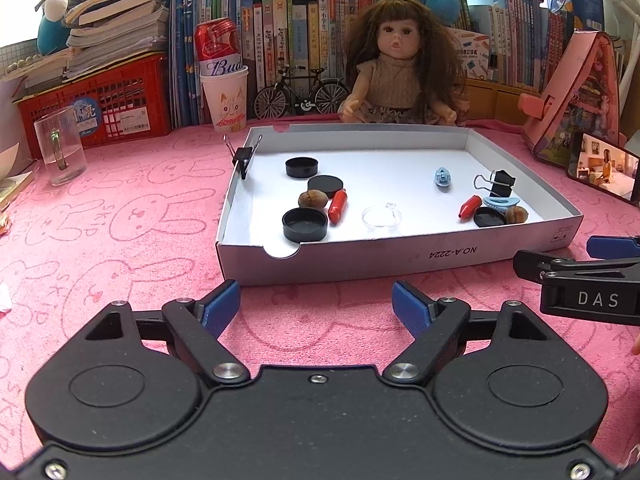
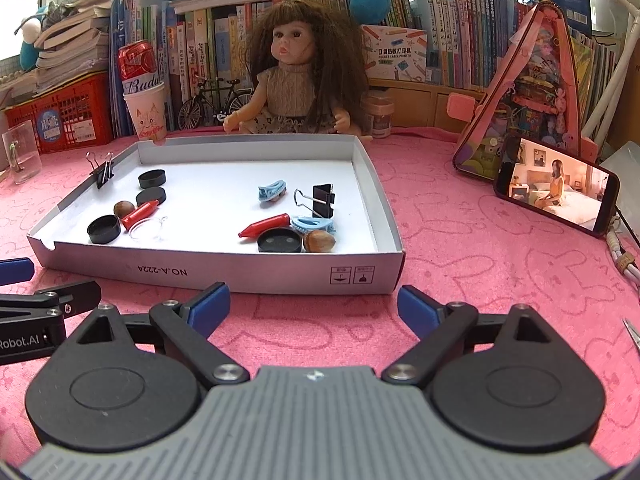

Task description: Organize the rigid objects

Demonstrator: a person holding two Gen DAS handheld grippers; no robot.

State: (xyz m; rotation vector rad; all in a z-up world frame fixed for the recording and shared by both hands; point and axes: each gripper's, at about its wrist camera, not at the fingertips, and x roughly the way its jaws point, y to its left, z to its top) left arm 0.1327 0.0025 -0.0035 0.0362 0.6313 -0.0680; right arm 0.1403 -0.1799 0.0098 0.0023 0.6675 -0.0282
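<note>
A shallow white box lid [image 1: 400, 258] [image 2: 224, 276] lies on the pink cloth. In it are several black round caps [image 1: 305, 224] [image 2: 279, 240], two red crayon-like pieces [image 1: 337, 206] [image 2: 264, 225], two nuts [image 1: 309, 199] [image 2: 319, 241], two blue clips [image 1: 443, 178] [image 2: 272, 192], a clear ring [image 1: 381, 216] [image 2: 147, 229] and a black binder clip [image 1: 500, 183] [image 2: 322, 200]. Another binder clip [image 1: 242, 156] [image 2: 102, 172] is clamped on the left wall. My left gripper [image 1: 316, 306] and right gripper [image 2: 314, 308] are open and empty, just in front of the box.
A doll [image 1: 396, 76] [image 2: 292, 80], a toy bicycle [image 1: 300, 94], a can in a paper cup [image 1: 222, 80] and books stand behind the box. A glass mug [image 1: 60, 148] is at the left. A phone [image 2: 556, 192] and a pink toy house [image 2: 528, 96] are at the right.
</note>
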